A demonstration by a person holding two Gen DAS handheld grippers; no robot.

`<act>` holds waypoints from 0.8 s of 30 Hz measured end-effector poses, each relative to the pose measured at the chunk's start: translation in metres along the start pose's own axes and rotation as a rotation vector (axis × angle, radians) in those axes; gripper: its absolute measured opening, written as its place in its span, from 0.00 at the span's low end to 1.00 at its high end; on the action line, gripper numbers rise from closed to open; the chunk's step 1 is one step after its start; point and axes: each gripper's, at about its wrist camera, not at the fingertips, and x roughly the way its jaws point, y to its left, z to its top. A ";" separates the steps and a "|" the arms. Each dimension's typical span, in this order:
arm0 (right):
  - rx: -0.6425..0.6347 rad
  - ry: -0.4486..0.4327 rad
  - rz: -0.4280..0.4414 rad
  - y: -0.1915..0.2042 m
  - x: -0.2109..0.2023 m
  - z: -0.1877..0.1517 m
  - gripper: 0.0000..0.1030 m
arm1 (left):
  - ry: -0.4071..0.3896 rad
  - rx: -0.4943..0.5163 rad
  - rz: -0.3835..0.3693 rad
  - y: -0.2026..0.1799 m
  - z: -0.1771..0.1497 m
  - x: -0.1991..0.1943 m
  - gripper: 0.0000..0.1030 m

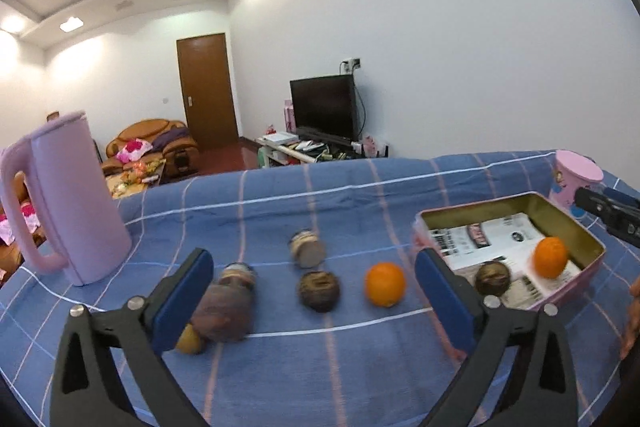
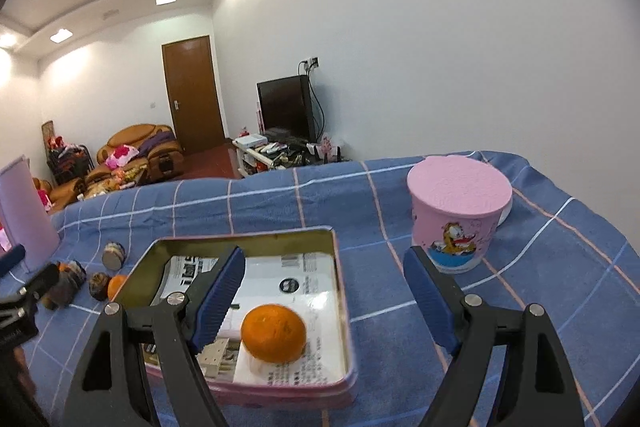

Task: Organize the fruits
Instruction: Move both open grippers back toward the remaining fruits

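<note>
Your left gripper [image 1: 316, 291] hangs with its blue pads spread wide and nothing between them, above the row of fruit on the blue checked cloth [image 1: 360, 367]; your right gripper [image 2: 324, 291] is likewise spread and empty, poised over the tin tray [image 2: 340, 291]. Between your left pads lie a dark round fruit [image 1: 319, 290] and, just to its right, an orange [image 1: 385, 283]; close by the left pad sits a blurred purplish fruit [image 1: 226, 307] with a yellowish one [image 1: 189, 339] half hidden behind the pad, and a small brown piece [image 1: 307, 247] rests farther off. The tray, lined with printed paper, already holds an orange [image 2: 274, 331] and a dark fruit [image 1: 492, 277], so judging by this, the loose orange or the dark fruit looks like your next pick. Centre one fruit between the pads before you come down, since the two are near each other and a wide approach may nudge the neighbour into rolling. Close gently around its middle. Lift enough to clear the tray's near wall, and set it in the bare paper at the far side, away from the fruit already there. Leftward the pink jug [image 1: 68, 203] stands tall, and the pink cartoon cup [image 2: 458, 215] stands right of the tray; the cloth between is open. Mind your right gripper over the tray when carrying across.
</note>
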 end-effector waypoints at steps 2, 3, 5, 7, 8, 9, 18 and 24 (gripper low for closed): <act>-0.010 0.002 0.002 0.008 -0.003 -0.002 0.80 | 0.020 -0.021 0.003 0.009 -0.001 0.002 1.00; -0.015 -0.001 0.010 0.013 -0.006 -0.002 0.80 | 0.029 -0.047 0.007 0.017 -0.002 0.004 1.00; -0.012 -0.012 0.024 0.024 -0.011 -0.003 0.80 | 0.025 -0.085 -0.005 0.025 -0.005 0.000 1.00; -0.005 -0.020 0.048 0.036 -0.015 -0.002 0.80 | 0.011 -0.090 0.002 0.032 -0.005 -0.002 1.00; -0.004 -0.021 0.066 0.044 -0.017 -0.002 0.80 | 0.007 -0.085 0.020 0.034 -0.005 -0.001 1.00; -0.004 -0.021 0.074 0.051 -0.018 -0.002 0.80 | 0.001 -0.083 0.036 0.039 -0.004 -0.001 1.00; -0.079 0.011 0.198 0.129 -0.014 -0.010 0.80 | 0.009 -0.159 0.136 0.109 -0.003 0.010 1.00; -0.156 0.062 0.249 0.172 -0.002 -0.021 0.80 | 0.036 -0.260 0.253 0.159 -0.004 0.014 1.00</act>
